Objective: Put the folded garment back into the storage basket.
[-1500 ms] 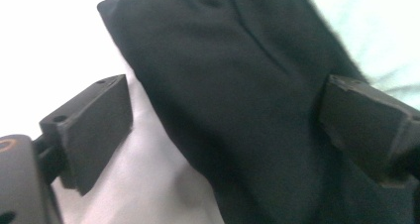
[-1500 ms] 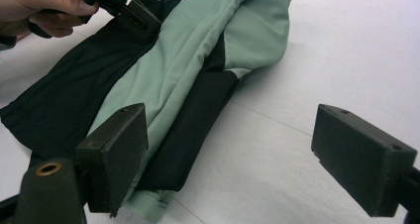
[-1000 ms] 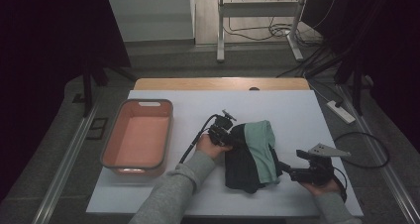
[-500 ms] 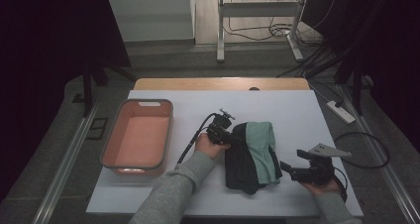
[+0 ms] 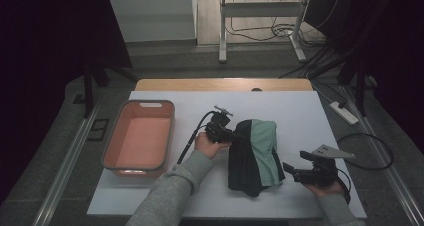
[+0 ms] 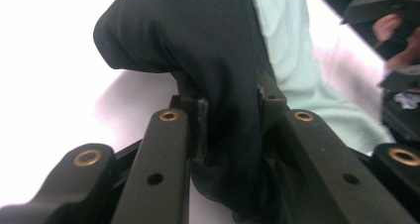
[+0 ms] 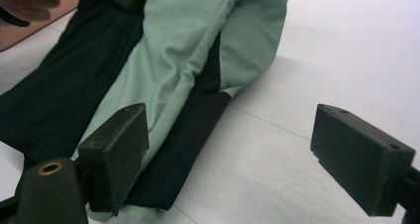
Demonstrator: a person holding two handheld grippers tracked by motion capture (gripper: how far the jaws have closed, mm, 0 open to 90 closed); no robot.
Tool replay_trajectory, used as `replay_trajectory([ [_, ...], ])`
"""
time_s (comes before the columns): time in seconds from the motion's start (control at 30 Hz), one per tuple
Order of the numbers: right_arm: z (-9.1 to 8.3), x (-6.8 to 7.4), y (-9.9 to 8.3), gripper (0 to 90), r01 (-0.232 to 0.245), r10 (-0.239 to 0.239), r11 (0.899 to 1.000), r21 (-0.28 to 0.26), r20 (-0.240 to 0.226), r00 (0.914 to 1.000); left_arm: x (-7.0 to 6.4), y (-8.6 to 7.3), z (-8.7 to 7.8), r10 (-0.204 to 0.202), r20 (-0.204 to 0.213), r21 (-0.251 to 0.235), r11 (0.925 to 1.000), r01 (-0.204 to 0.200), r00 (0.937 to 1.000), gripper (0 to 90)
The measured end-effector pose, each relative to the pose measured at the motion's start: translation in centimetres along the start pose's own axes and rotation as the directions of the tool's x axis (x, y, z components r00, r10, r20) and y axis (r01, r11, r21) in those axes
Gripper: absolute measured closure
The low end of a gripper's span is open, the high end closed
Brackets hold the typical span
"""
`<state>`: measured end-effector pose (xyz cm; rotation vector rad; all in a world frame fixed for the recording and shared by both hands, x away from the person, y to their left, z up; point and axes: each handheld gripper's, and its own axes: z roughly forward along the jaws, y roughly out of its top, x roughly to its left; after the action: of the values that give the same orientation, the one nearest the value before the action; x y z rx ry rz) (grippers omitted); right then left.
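Folding or gathering the cloth looks like the step in hand. Nearest the person, at about 5 o'clock on the white table [image 5: 310, 111], the right gripper [image 5: 290, 168] sits with its jaws spread wide and empty, aimed at the near right edge of the black and mint-green garment [image 5: 254, 156]; in the right gripper view that edge lies just beside its left jaw, apart from it. A little farther in, near the table's middle, the left gripper [image 5: 231, 134] has its jaws closed around a bunched fold of the garment's black fabric [image 6: 223, 75], at the cloth's 10 o'clock corner. Farther left, at about 9 o'clock, the salmon-coloured bin [image 5: 110, 151] stands well apart. Next, I judge, the right gripper must advance and close on the near hem, so both can lift the cloth together toward the bin.
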<state>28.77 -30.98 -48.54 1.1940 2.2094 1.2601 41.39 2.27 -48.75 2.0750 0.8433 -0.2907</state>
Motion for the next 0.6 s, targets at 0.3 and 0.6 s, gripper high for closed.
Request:
replay_trajectory([
  [0.3,0.0,0.0,0.0,15.5,-0.001,0.001,1.000,-0.001,0.001,1.0000,-0.6,0.2,-1.8,0.015,0.037,-0.067,0.9977,-0.013,0.9992,73.3],
  [0.6,0.0,0.0,0.0,15.5,-0.003,0.003,1.000,-0.001,0.000,1.0000,-1.4,0.2,-3.2,0.033,0.080,-0.134,0.9907,-0.022,0.9962,73.8],
])
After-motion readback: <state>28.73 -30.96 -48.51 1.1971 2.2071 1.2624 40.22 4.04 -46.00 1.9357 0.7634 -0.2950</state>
